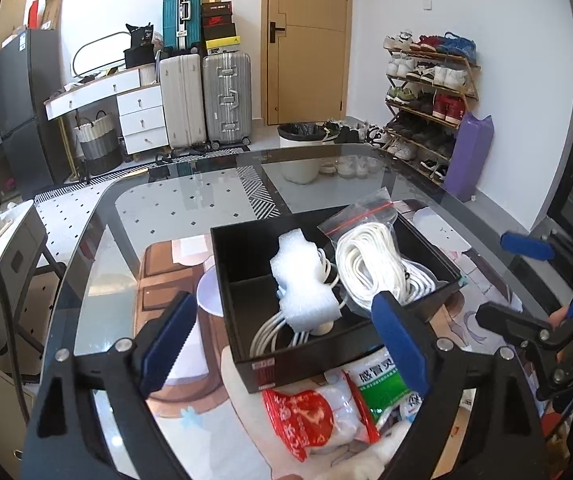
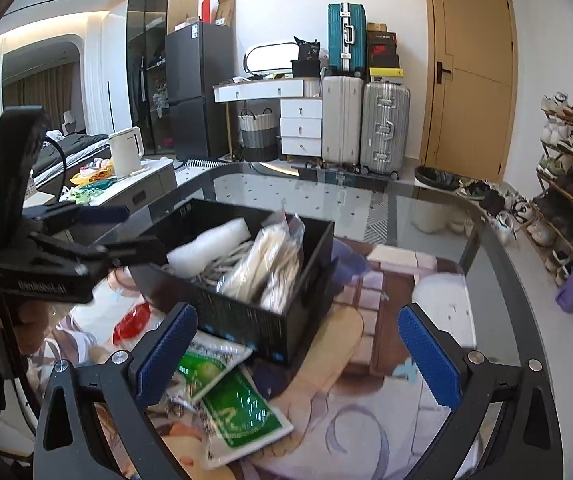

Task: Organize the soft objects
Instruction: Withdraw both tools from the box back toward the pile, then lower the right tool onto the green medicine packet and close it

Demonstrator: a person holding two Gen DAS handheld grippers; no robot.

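A black box (image 1: 242, 344) stands on the glass table (image 1: 190, 200). It holds a white foam roll (image 1: 302, 284), a coil of white cable (image 1: 270, 332) and a clear bag of white rope (image 1: 370, 264). My left gripper (image 1: 284, 300) is open just short of the box's near wall, with nothing between its pads. In front of the box lie a red-and-white packet (image 1: 314, 412) and a green packet (image 1: 382, 384). In the right wrist view my right gripper (image 2: 296, 314) is wide open and empty at a corner of the box (image 2: 246, 316), above the green packets (image 2: 242, 408).
A cartoon-print mat (image 2: 366, 420) covers the table under the box. A pale round dish (image 1: 208, 292) sits left of the box. A side table with a white kettle (image 2: 124, 152) stands at the left. Suitcases, a door and a shoe rack (image 1: 430, 92) are across the floor.
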